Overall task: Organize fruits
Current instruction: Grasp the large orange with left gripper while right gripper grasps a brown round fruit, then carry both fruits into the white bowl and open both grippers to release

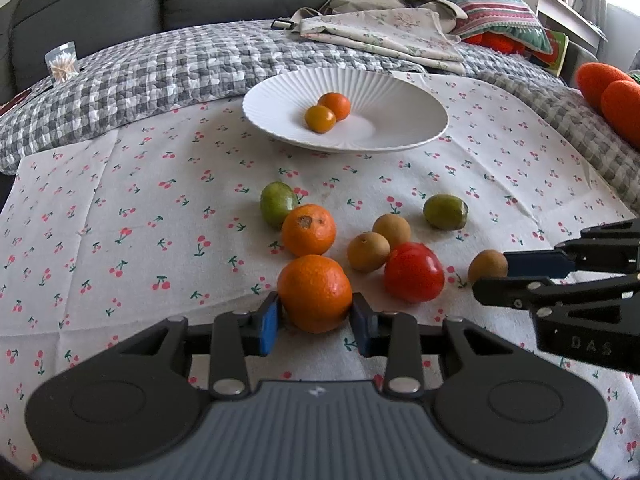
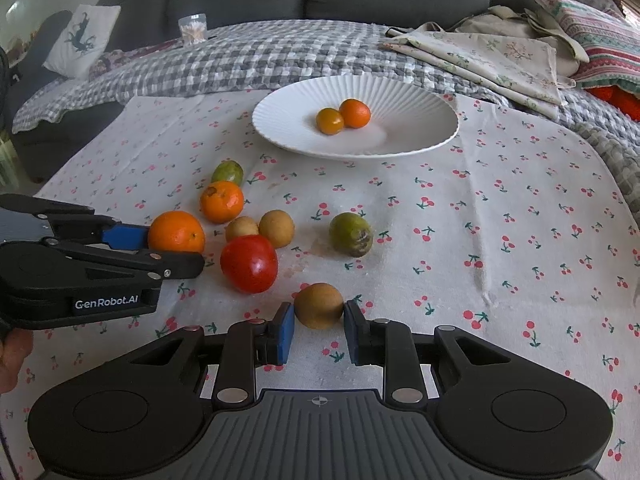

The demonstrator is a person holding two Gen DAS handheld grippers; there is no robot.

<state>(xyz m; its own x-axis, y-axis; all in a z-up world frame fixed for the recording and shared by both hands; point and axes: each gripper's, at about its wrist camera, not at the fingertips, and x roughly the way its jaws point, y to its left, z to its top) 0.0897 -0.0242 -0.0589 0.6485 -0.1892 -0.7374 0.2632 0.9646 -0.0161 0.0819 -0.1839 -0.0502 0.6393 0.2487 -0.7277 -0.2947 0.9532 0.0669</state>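
- On the cherry-print cloth (image 1: 120, 208), loose fruit lies in a cluster in front of a white ribbed plate (image 1: 400, 92), which already holds two small oranges (image 1: 329, 112); judging by the task, the plate is the collecting spot.
- Nearest the left gripper (image 1: 316, 316), a large orange (image 1: 315, 293) sits between the blue pads (image 1: 269, 328), which touch or nearly touch its sides. The fingers look closed around it while it rests on the cloth, so I judge this a grasp just made, not yet lifted.
- The right gripper (image 2: 319, 322) brackets a small brown fruit (image 2: 319, 305) the same way, with a pad close against each side. Whether it presses firmly I cannot tell, but it reads as gripping.
- Both grippers take the fruit closest to them, probably so neither has to reach across the other.
- Left on the cloth are a second orange (image 1: 309, 229) with a blemished top, a red tomato-like fruit (image 1: 414, 272), two more brown fruits (image 1: 378, 240) touching each other, and two green fruits (image 1: 445, 211), one just behind the blemished orange.
- Round fruit can roll, so each grip wants to stay centred when it goes up toward the plate.
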